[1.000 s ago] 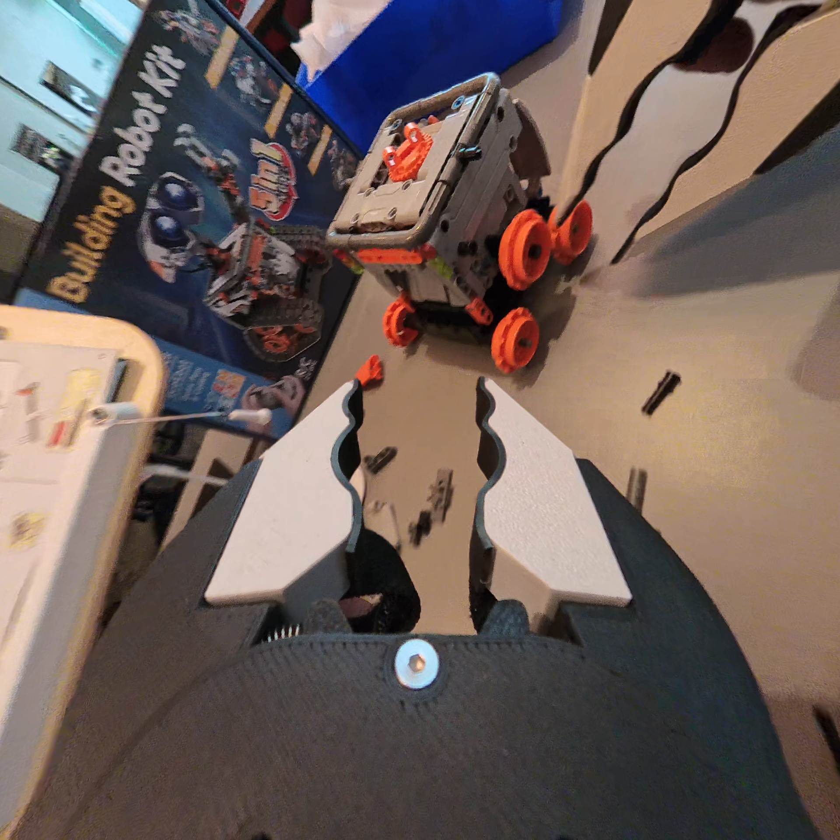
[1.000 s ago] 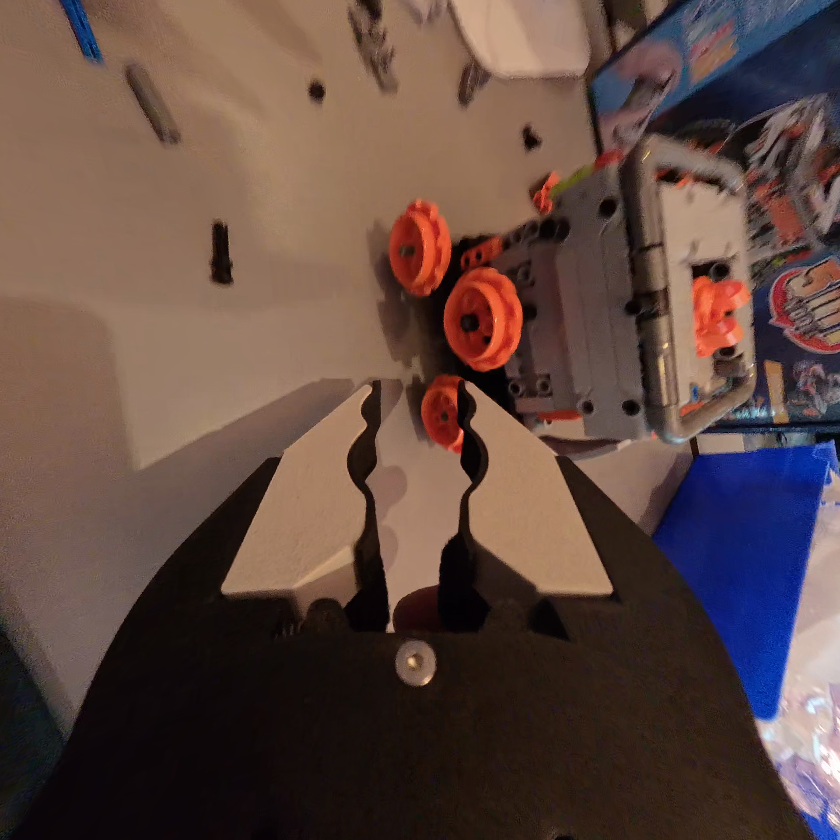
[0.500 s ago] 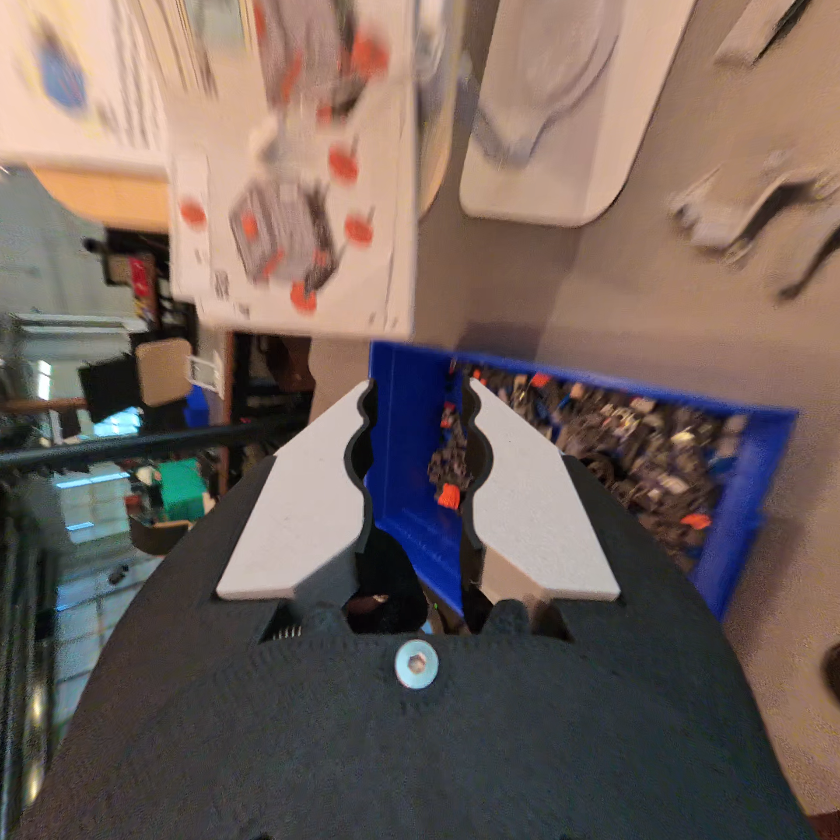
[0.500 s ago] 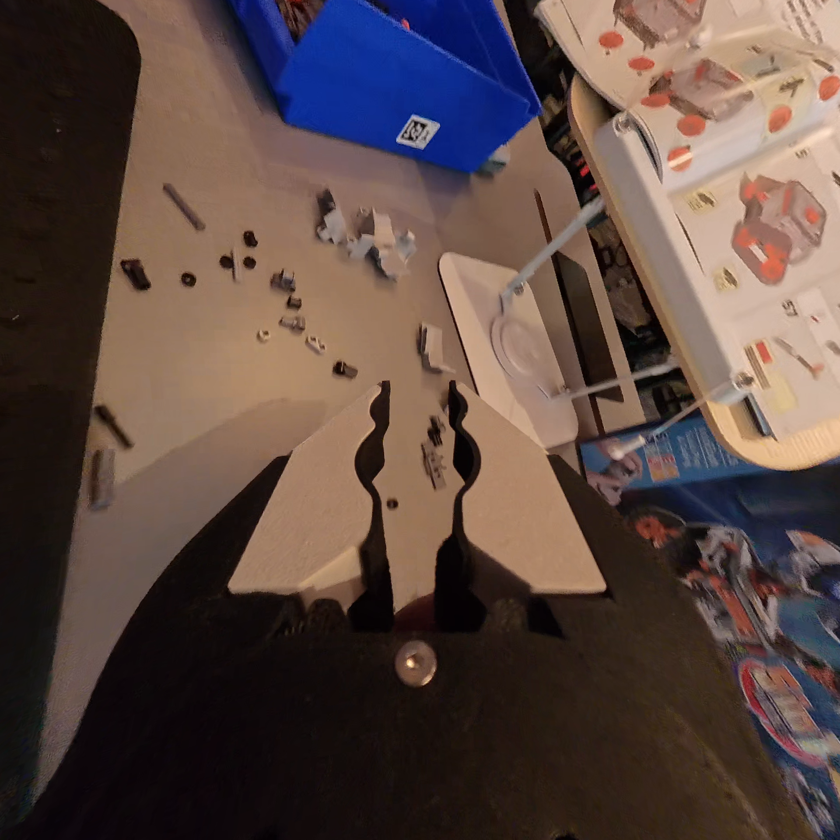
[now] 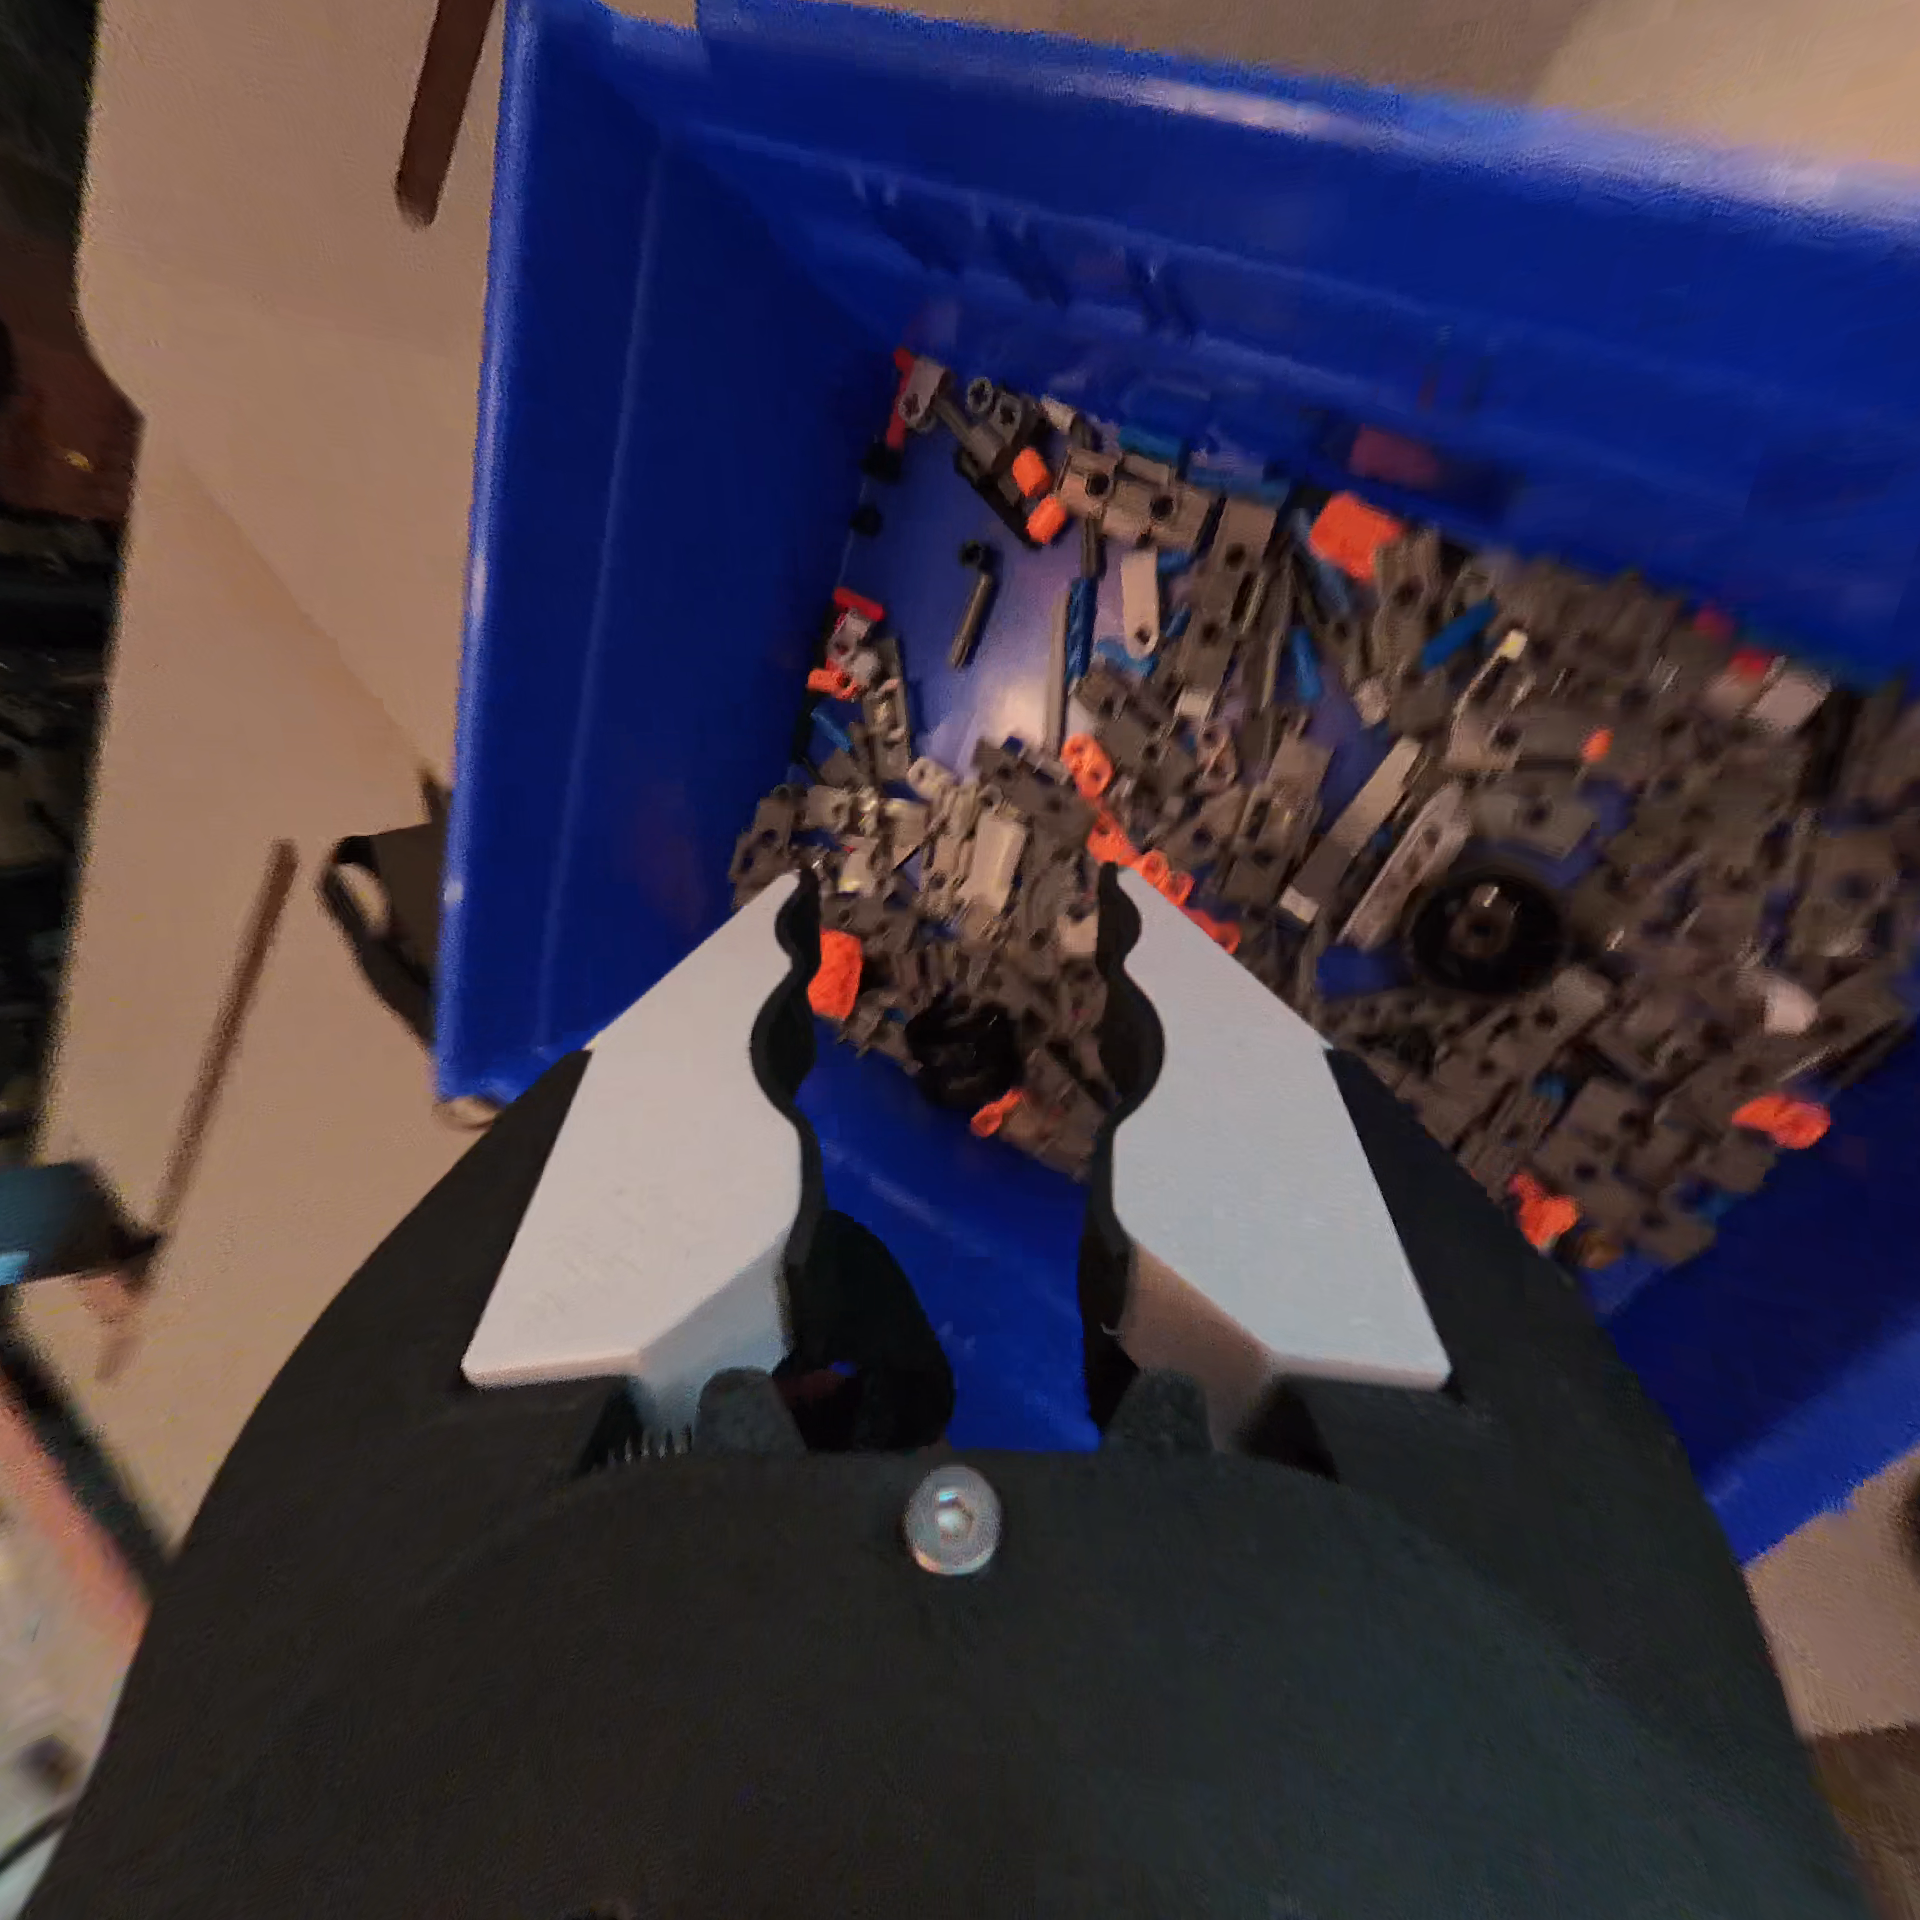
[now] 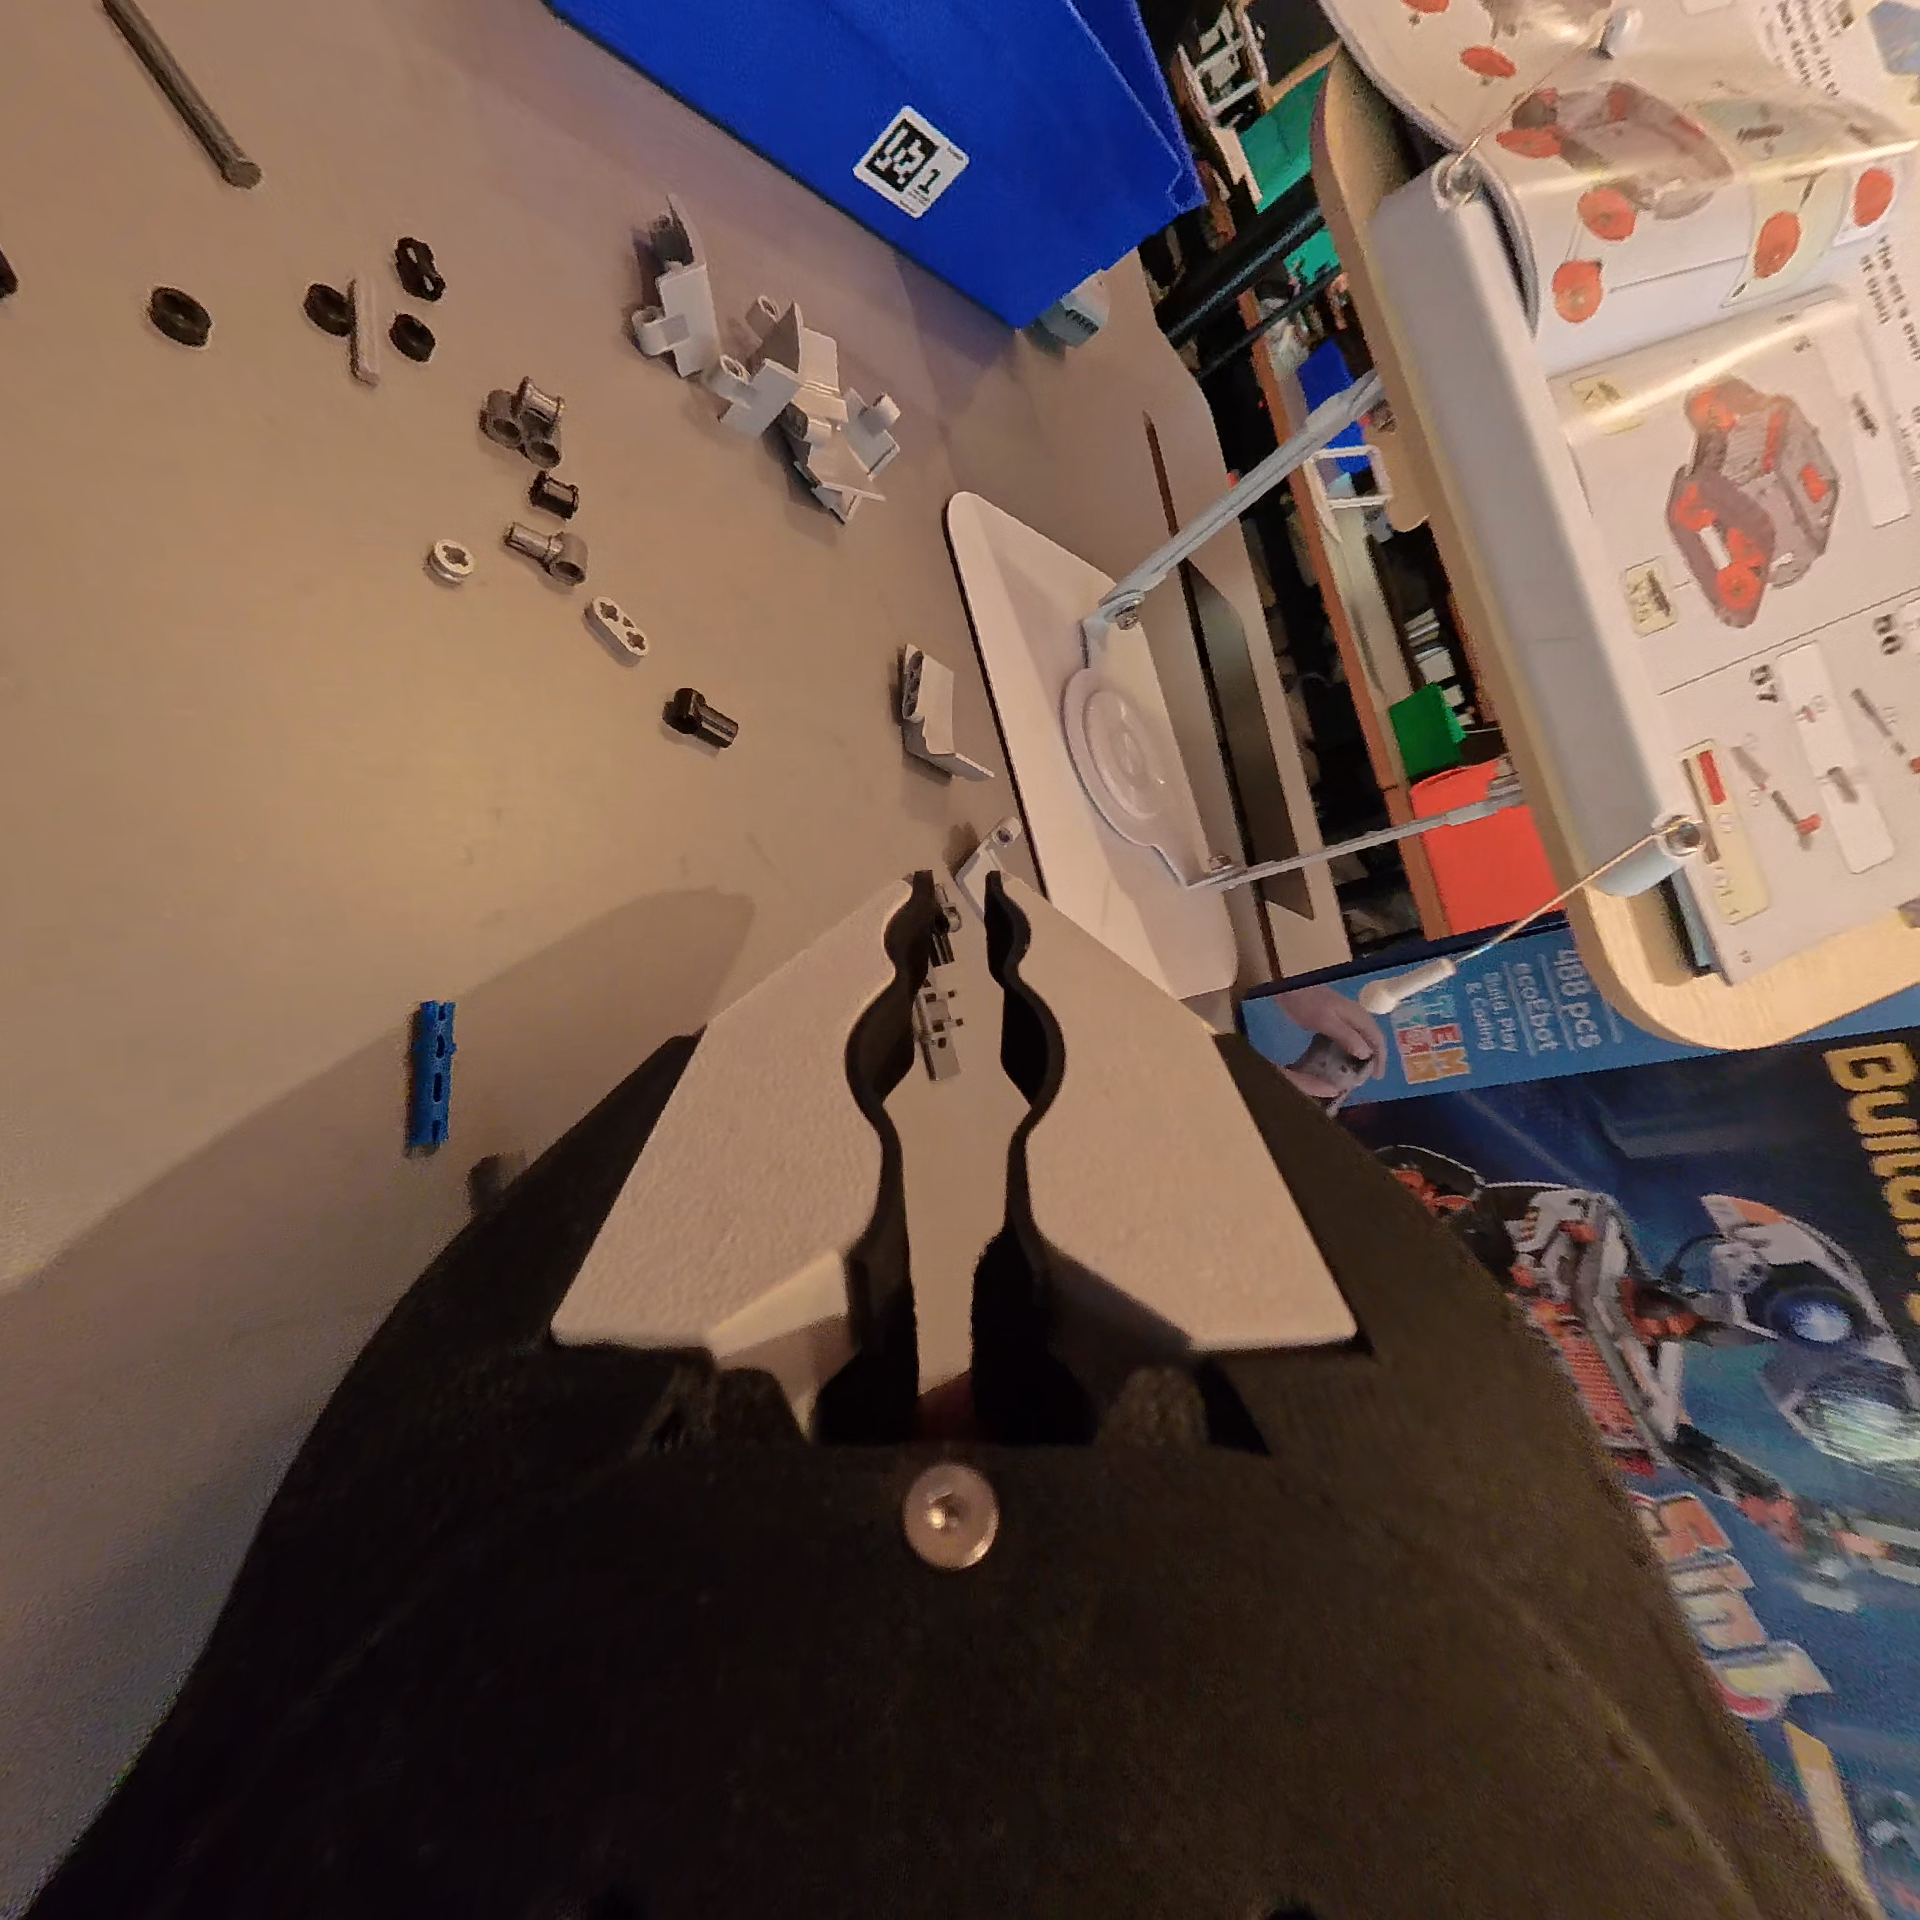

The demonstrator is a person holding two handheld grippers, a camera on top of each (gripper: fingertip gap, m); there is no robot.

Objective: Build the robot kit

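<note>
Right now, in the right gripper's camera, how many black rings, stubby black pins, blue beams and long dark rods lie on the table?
Black rings: 4
Stubby black pins: 2
Blue beam: 1
Long dark rod: 1
Total: 8
Not counted: a black piece cut off at the left edge.

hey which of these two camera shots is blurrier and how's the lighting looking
The left wrist view is blurrier: the blue bin and the loose parts in it smear with motion. The right wrist view is sharp on the small table parts, warm and dim, with a gripper shadow across the table.
</note>
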